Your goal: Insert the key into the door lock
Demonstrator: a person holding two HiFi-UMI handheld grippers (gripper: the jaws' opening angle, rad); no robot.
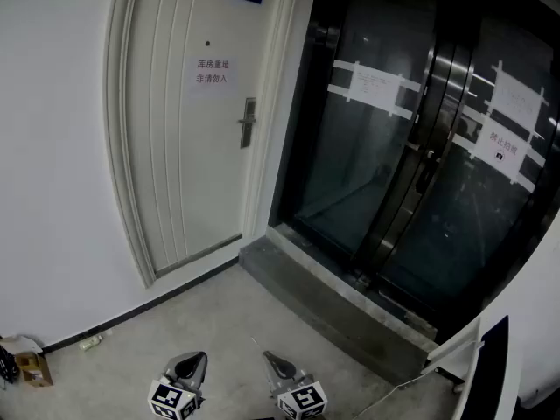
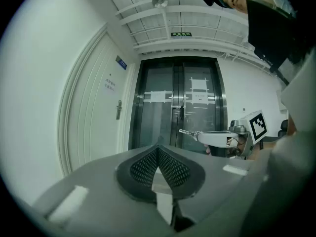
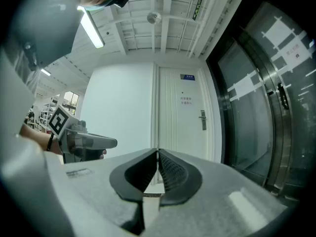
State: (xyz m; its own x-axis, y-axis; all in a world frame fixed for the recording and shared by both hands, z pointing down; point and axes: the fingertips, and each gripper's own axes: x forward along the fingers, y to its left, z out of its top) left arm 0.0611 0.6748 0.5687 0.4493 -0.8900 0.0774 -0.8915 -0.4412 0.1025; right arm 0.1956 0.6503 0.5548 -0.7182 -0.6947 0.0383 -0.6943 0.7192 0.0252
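The white door [image 1: 188, 129] stands ahead on the left, its metal handle and lock plate [image 1: 248, 121] at the door's right edge. The lock also shows small in the left gripper view [image 2: 119, 109] and the right gripper view [image 3: 202, 119]. Both grippers sit low near the floor, far from the door. My left gripper [image 1: 194, 358] is shut with nothing seen in it [image 2: 158, 148]. My right gripper [image 1: 269, 357] is shut [image 3: 157, 151]. From the left gripper view, a thin metal key [image 2: 186, 131] sticks out of its tip, pointing level.
Dark glass double doors [image 1: 420, 156] with taped paper notices fill the right side, behind a raised stone step [image 1: 332, 304]. A small cardboard box [image 1: 33, 367] lies by the left wall. A white and black panel [image 1: 490, 366] stands at the lower right.
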